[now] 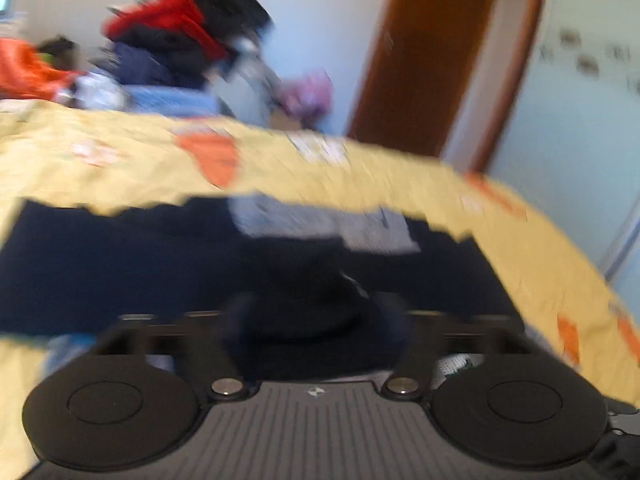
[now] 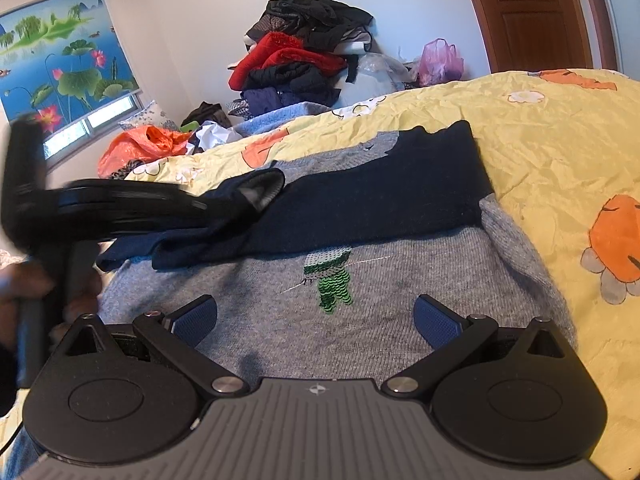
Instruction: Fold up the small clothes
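Observation:
A small grey sweater point(image 2: 360, 320) with navy sleeves and a green sequin figure point(image 2: 332, 280) lies on the yellow bedspread point(image 2: 560, 152). A navy sleeve point(image 2: 360, 208) is folded across its chest. My left gripper point(image 2: 240, 200) is shut on the cuff of that sleeve; in the blurred left wrist view, navy cloth point(image 1: 316, 320) bunches between its fingers. My right gripper point(image 2: 316, 320) is open just above the sweater's grey body, holding nothing.
A tall pile of clothes point(image 2: 304, 52) stands beyond the bed's far edge, with an orange bag point(image 2: 136, 148) and a pink bag point(image 2: 440, 60) beside it. A brown door point(image 2: 528, 12) is at the back right.

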`<action>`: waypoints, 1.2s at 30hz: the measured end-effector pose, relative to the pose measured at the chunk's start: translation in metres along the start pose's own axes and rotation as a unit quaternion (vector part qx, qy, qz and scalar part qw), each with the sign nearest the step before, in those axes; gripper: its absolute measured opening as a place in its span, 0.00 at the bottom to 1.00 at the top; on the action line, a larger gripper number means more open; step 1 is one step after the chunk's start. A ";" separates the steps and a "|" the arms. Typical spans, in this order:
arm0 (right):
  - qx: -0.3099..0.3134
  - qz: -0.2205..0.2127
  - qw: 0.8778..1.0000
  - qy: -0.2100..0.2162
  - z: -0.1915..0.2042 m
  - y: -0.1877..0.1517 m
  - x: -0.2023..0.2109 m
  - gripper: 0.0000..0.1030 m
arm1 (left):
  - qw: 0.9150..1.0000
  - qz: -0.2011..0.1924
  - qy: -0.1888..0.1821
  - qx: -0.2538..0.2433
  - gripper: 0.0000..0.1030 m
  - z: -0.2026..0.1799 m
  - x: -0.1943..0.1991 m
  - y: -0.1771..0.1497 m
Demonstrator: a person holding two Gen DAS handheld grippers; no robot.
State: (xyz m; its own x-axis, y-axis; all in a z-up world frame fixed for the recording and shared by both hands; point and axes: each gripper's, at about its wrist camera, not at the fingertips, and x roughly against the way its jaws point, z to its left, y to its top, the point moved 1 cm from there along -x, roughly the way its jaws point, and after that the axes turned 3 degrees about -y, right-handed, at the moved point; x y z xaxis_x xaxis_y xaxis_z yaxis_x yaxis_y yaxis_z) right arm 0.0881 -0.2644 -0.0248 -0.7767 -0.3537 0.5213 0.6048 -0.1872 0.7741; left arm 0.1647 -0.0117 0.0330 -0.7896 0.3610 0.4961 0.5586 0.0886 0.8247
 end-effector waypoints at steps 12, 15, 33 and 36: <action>0.032 0.004 0.998 0.060 0.054 0.087 -0.025 0.99 | 0.998 0.010 0.039 0.042 0.95 0.053 0.064 -0.067; 0.000 0.071 0.997 0.042 0.056 0.111 -0.082 0.85 | 0.998 0.012 0.042 0.046 0.97 0.054 0.060 -0.066; 0.030 0.092 0.995 0.005 0.038 0.156 -0.091 0.15 | 0.995 -0.016 0.009 0.099 0.97 0.071 0.067 -0.069; 0.037 0.107 0.993 -0.030 0.003 0.164 -0.079 0.15 | 0.995 -0.016 0.009 0.099 0.97 0.071 0.067 -0.069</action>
State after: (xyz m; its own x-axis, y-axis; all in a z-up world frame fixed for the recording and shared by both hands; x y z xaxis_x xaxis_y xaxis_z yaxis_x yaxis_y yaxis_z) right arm 0.2486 -0.2646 0.0621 -0.6419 -0.3216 0.6961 0.7446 -0.0449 0.6660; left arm 0.0912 0.0723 -0.0099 -0.8108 0.3382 0.4777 0.5715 0.2813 0.7709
